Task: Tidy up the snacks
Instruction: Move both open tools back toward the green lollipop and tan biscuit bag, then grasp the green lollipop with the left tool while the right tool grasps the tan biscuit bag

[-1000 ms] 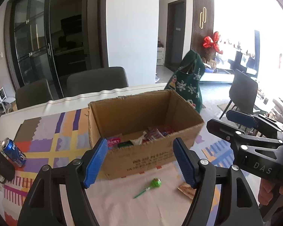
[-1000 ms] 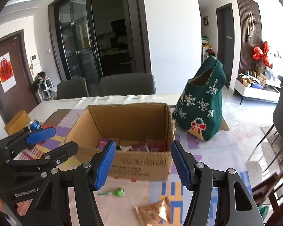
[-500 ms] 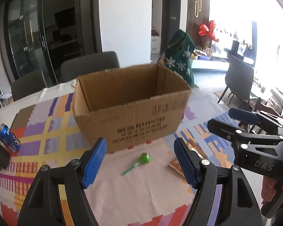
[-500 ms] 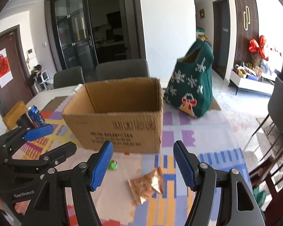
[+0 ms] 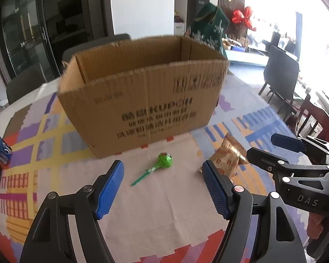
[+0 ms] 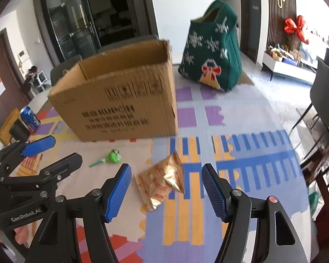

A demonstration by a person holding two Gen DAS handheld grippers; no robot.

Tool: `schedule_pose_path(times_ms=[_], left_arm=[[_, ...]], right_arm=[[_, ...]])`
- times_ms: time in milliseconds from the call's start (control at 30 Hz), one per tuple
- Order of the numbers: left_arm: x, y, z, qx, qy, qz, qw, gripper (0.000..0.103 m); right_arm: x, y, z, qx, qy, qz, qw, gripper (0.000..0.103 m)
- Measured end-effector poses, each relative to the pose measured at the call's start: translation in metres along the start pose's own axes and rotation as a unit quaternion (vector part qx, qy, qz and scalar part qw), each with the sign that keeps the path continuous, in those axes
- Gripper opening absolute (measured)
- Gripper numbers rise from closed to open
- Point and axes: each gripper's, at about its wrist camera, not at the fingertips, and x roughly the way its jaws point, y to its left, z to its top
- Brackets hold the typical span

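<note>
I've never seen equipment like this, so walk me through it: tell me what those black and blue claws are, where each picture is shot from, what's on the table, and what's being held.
No robot here: a person holds a two-finger gripper in each hand, with a fisheye camera on each looking forward along its blue-padded fingers.

One picture comes from the left gripper, with the right one showing at its edge. The other comes from the right gripper, with the left one at its edge.

On the patterned tablecloth stand an open cardboard box, a green knitted bag and a blue can. In front of the box lie a green lollipop and a gold snack packet.

Both grippers are open and hold nothing; each points at one snack.
</note>
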Motion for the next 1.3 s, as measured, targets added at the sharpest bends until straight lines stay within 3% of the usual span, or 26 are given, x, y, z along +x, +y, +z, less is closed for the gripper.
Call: schedule_pose_path(times_ms=[767,967,1100,1300], left_arm=[[0.077,0.007,-0.003,0.004,0.049,0.002,0.9988,0.069],[0.09,0.015,0.001,-0.004,0.061,0.001,0.9982,0.061],[0.097,0.018,0.001,-0.01,0.068,-0.003,0.9977,0.053],[0.099,0.023,0.0,-0.021,0.073,-0.016,0.9969,0.036]], right_arm=[[0.065,-0.009,-0.019,0.034,0.081,0.014,0.996,0.067],[0.077,-0.007,-0.015,0.034,0.086,0.026,0.995,0.066],[0.085,0.0,-0.011,0.026,0.09,0.037,0.995,0.055],[0.089,0.011,-0.008,0.017,0.091,0.052,0.994,0.047]])
